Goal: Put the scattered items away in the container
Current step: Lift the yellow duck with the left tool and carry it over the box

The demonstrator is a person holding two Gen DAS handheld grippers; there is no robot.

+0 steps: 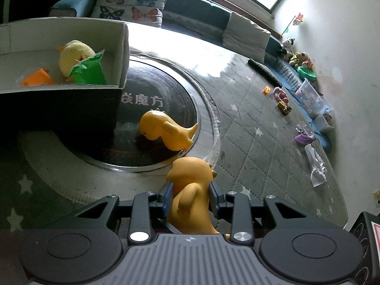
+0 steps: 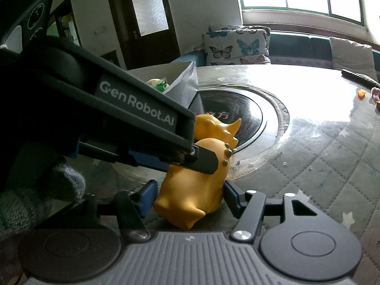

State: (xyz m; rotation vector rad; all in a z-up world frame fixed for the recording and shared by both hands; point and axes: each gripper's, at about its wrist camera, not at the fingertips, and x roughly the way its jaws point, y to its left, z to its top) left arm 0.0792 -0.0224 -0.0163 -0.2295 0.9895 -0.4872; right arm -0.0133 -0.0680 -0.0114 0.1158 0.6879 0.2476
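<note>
My left gripper (image 1: pixel 191 196) is shut on an orange toy dinosaur (image 1: pixel 192 190). A second orange dinosaur (image 1: pixel 166 130) lies on the black glass disc in front of it. The open box (image 1: pixel 118 54) at the left holds a yellow plush duck (image 1: pixel 73 55), a green packet (image 1: pixel 89 68) and an orange piece (image 1: pixel 38 78). In the right wrist view my right gripper (image 2: pixel 188 197) stands open around the held dinosaur (image 2: pixel 190 190), its blue pads beside it. The left gripper's finger (image 2: pixel 204 161) lies across the toy. The second dinosaur (image 2: pixel 216 125) lies behind it.
The box (image 2: pixel 185 80) stands on the round table's black centre disc (image 1: pixel 166 90). A dark remote (image 1: pixel 263 71) and small toys (image 1: pixel 281 95) lie far right on the quilted cover. Cushions (image 1: pixel 133 0) and a bench line the far side.
</note>
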